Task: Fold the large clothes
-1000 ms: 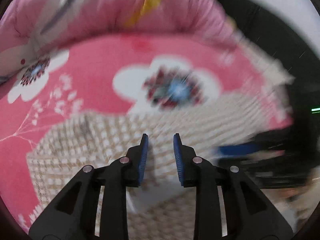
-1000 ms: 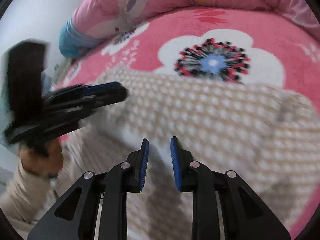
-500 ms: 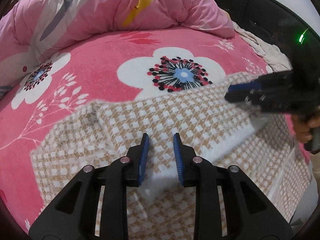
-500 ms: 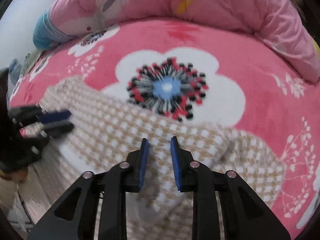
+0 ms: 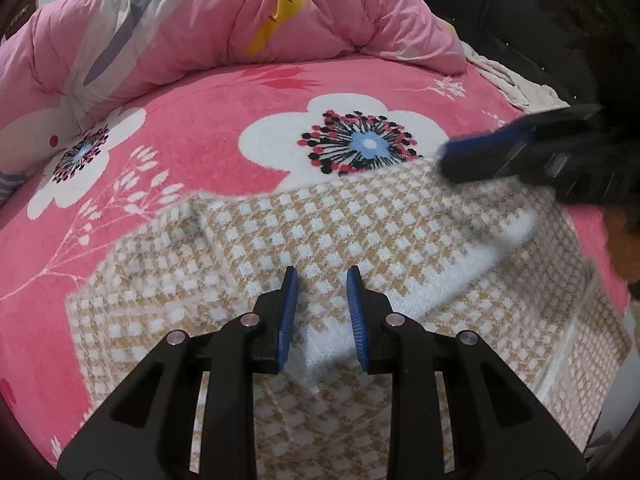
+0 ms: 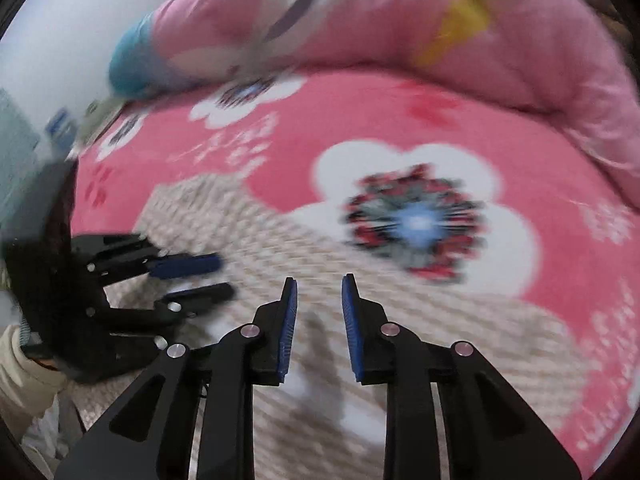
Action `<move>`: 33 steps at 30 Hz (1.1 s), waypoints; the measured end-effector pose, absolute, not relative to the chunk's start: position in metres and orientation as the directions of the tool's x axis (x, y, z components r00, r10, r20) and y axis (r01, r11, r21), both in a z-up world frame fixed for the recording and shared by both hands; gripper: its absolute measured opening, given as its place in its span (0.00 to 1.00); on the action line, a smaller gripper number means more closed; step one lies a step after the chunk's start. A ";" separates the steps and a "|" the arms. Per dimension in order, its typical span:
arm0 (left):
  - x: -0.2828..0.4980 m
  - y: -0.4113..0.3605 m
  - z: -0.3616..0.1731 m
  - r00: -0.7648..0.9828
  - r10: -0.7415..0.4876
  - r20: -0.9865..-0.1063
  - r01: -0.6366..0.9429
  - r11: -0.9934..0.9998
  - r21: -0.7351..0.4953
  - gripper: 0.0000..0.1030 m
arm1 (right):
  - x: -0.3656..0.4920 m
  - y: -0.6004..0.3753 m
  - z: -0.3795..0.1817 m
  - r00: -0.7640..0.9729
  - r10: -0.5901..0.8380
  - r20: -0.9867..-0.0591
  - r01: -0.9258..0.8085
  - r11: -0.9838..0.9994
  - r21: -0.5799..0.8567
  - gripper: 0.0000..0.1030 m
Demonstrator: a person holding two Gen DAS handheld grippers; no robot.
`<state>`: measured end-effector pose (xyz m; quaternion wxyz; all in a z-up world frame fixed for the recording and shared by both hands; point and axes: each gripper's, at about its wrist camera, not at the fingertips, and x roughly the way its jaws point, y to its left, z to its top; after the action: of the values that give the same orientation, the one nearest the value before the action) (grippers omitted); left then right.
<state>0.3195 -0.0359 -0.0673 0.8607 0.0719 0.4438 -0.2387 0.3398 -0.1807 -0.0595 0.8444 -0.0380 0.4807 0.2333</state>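
Note:
A beige-and-white checked sweater (image 5: pixel 360 232) lies folded on a pink flowered blanket (image 5: pixel 200 140). My left gripper (image 5: pixel 321 280) hovers over the sweater's middle, its jaws a narrow gap apart with nothing pinched between them. In the left wrist view my right gripper (image 5: pixel 456 160) reaches in from the right, above the sweater's far right corner. The right wrist view is blurred by motion. There my right gripper (image 6: pixel 319 284) is open over the sweater (image 6: pixel 280 248), holding nothing. My left gripper (image 6: pixel 222 276) is at the left, held by a hand in a cream sleeve (image 6: pixel 20 372).
A bunched pink duvet (image 5: pixel 200 20) runs along the far side of the blanket. A black padded bed frame (image 5: pixel 500 4) rises at the back right. In the right wrist view a blue bundle (image 6: pixel 128 68) lies at the duvet's left end, with a white wall behind.
My right gripper has swung sideways over the sweater, and the blanket's flower has slid right in its view. The left gripper has settled, its view now sharp. Neither gripper has taken hold of anything.

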 end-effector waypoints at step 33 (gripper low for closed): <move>0.345 -0.027 -0.058 0.532 -0.236 -0.813 0.343 0.938 -0.047 0.39 | 0.297 -0.239 -0.064 0.495 0.161 -0.854 -0.238 0.970 0.045 0.57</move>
<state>0.3449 -0.0269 -0.0578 0.8732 0.0592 0.4544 -0.1659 0.2968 -0.2391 -0.0636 0.8636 -0.0395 0.4892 0.1154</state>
